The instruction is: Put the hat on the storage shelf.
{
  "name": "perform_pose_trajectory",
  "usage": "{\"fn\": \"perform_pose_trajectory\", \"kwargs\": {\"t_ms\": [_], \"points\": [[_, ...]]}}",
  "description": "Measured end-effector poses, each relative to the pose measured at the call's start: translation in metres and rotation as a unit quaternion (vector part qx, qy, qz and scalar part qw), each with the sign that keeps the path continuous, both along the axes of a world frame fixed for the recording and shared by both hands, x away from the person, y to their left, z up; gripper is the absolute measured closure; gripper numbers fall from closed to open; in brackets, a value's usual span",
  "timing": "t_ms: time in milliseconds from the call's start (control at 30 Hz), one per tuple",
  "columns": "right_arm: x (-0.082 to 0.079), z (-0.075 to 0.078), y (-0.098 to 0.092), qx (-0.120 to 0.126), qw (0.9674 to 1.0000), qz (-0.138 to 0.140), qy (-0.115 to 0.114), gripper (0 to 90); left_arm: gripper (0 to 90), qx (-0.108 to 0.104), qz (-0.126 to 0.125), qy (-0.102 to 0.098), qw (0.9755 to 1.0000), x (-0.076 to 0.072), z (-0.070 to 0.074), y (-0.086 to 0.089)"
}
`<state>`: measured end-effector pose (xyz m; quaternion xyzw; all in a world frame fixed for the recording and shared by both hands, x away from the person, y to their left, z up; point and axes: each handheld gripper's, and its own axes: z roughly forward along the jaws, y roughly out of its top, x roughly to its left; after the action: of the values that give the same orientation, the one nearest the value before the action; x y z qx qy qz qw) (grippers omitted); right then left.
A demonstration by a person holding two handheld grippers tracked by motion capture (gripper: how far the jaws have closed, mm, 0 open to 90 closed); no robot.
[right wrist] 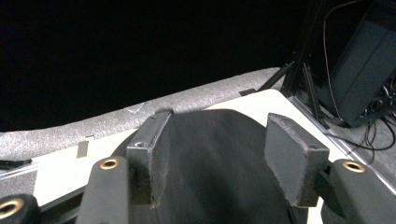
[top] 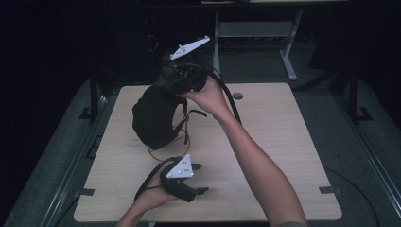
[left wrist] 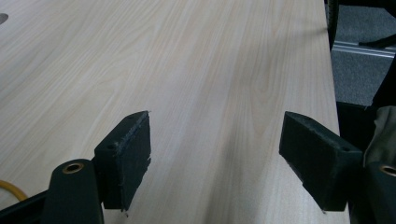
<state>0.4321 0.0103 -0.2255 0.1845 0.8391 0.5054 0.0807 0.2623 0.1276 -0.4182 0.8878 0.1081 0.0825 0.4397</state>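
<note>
Dim room with black surroundings; the pale wooden table [top: 265, 142] is the brightest area, softly and evenly lit. Soft shadows, no glare. Close-up jaws look slightly blurred and grainy.

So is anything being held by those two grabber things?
No. The left gripper has its jaws wide apart over the bare pale wooden table. The right gripper stands open around the black cloth bag, pads not pressing it.

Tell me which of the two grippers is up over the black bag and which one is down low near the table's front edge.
The right gripper is raised above the black bag; the left gripper sits low near the front edge, over bare table.
</note>
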Motion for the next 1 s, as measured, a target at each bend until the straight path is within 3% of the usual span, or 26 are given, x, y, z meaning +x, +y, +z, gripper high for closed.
{"fn": "perform_pose_trajectory", "kwargs": {"t_ms": [400,1000], "points": [[-0.005,-0.016,-0.038,0.012,0.9996,-0.015,0.021,36.8,24.7,0.001,0.002,-0.002,1.0,0.0,-0.001,0.0],[-0.017,-0.035,-0.095,0.023,0.9983,-0.042,0.034,34.3,24.5,0.001,0.0,0.001,1.0,-0.001,-0.004,-0.005]]}}
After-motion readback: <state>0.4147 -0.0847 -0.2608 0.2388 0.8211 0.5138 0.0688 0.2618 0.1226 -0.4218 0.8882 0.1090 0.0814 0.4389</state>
